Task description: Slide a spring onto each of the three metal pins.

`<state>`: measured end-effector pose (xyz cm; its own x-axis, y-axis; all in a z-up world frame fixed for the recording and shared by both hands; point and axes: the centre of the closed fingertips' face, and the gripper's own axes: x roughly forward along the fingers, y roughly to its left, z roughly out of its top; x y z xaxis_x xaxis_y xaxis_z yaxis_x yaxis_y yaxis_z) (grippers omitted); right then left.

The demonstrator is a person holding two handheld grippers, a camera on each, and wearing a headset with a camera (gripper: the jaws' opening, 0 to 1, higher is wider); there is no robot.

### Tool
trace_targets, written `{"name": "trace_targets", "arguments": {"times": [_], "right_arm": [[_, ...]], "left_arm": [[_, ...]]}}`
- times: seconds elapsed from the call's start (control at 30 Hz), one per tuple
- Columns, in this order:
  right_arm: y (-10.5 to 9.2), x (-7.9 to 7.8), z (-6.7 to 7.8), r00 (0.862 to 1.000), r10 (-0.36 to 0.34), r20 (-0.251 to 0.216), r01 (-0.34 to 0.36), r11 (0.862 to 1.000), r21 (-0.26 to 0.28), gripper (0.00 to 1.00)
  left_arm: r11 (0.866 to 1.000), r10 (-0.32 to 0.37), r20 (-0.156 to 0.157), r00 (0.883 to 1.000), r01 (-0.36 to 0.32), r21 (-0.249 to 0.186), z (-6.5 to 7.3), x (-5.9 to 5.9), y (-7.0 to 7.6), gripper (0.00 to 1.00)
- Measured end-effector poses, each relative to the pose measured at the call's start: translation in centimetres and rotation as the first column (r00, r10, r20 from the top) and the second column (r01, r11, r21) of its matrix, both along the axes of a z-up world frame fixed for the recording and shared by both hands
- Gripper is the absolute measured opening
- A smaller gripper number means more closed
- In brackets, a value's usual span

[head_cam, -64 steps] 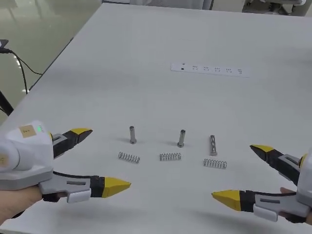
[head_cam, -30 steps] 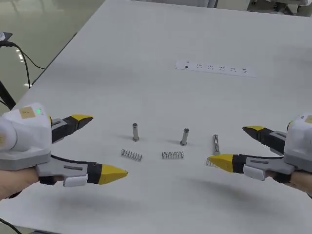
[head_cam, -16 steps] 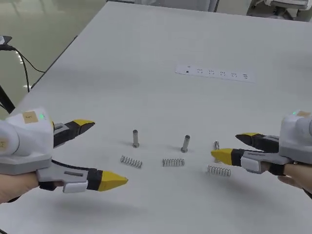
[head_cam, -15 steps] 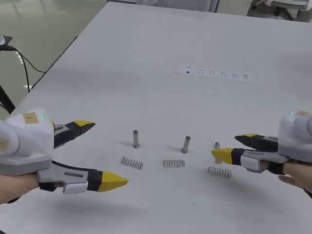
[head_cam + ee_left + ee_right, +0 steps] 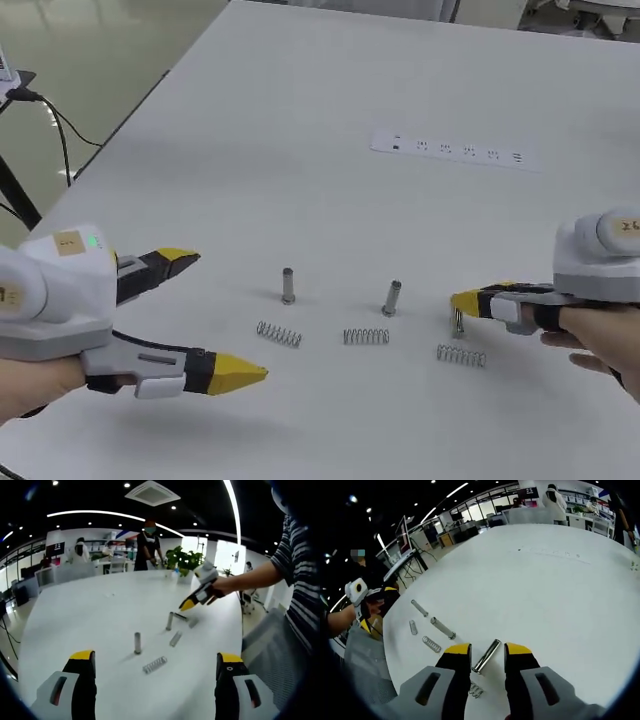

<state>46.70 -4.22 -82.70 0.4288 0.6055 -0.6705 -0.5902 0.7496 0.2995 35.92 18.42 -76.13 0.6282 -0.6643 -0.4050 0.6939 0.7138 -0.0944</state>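
In the head view three pins (image 5: 392, 297) stand in a row nearer us than the power strip (image 5: 455, 153), springs (image 5: 366, 337) nearer still. In the left gripper view our left gripper (image 5: 155, 656) gapes, empty. In the right gripper view our right gripper (image 5: 488, 650) straddles the end pin (image 5: 485, 660), fingers not yet closed; a skewed squeeze could topple it.
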Motion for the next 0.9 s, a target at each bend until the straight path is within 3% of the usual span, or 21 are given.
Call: {"name": "trace_targets", "arguments": {"times": [0.37,0.53,0.9], "right_arm": [[0.4,0.4,-1.5,0.998,-0.031,-0.053,0.029,0.999,-0.040,0.15],[0.1,0.8,-2.2,0.998,-0.035,-0.044,0.030,0.993,-0.111,0.13],[0.3,0.7,-2.7,0.998,-0.050,-0.047,0.042,0.987,-0.158,0.07]], "left_arm": [[1.000,-0.011,-0.008,1.000,0.011,0.004,-0.2,-0.1,-0.2,0.97],[1.000,-0.010,-0.008,1.000,0.010,0.002,-0.2,-0.1,-0.3,0.97],[1.000,-0.003,-0.010,1.000,0.003,0.002,-0.3,-0.1,-0.2,0.97]]}}
